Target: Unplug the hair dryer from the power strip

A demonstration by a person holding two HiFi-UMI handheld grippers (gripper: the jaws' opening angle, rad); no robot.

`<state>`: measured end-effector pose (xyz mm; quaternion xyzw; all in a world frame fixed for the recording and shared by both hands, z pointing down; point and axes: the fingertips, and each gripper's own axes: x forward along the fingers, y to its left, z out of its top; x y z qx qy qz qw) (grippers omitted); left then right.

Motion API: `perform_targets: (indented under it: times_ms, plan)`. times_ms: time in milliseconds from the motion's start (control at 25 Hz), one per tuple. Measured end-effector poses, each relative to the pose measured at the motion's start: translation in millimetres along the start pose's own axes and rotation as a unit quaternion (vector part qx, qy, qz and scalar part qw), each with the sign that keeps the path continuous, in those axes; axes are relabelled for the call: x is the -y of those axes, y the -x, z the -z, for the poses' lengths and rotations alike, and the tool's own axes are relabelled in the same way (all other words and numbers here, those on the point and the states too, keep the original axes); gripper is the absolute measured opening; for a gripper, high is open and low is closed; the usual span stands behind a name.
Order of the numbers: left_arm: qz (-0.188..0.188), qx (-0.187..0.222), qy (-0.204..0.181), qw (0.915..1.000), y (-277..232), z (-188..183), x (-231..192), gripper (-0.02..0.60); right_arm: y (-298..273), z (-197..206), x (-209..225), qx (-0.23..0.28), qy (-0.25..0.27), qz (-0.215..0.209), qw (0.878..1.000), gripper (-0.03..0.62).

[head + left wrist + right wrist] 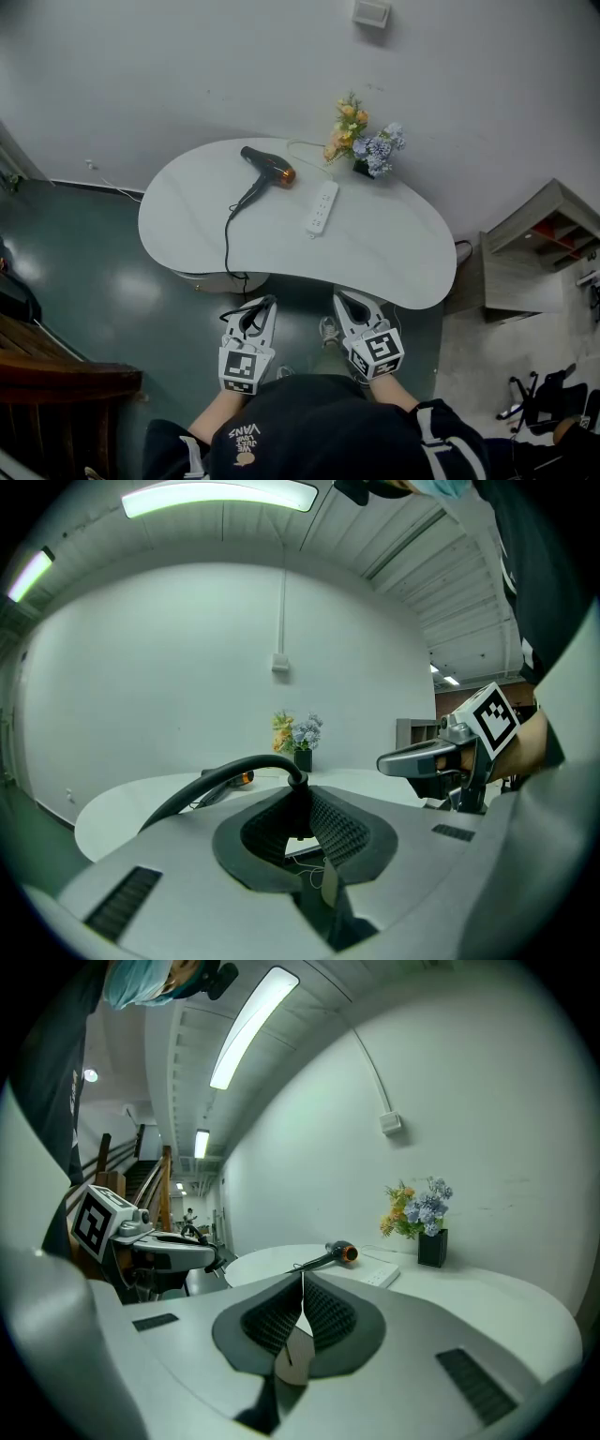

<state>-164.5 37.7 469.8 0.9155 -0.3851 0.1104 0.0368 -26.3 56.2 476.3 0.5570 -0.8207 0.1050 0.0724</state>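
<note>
Left gripper [255, 307] clamps cord [226, 246], right gripper [348, 298] closed; hair dryer [265, 164] points orange end right.

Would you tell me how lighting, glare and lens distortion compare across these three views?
Head view: dim, even light, sharp, with soft glare patches on the dark green floor. Left gripper view: fisheye with black corners; the ceiling strip light is blown out, and the black cord clamped in the left gripper bulges large. Right gripper view: same fisheye; the black and orange hair dryer looks sharp.
</note>
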Motion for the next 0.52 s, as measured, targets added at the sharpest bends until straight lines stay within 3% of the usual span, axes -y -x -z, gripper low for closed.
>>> perform_targets:
  times_ms: [520]
  plan:
    - [0.000,-0.002,0.004,1.0000,-4.2,0.2,-3.1,0.061,-6.0,1.4,-1.7,-0.007,-0.001,-0.011,1.000,0.043]
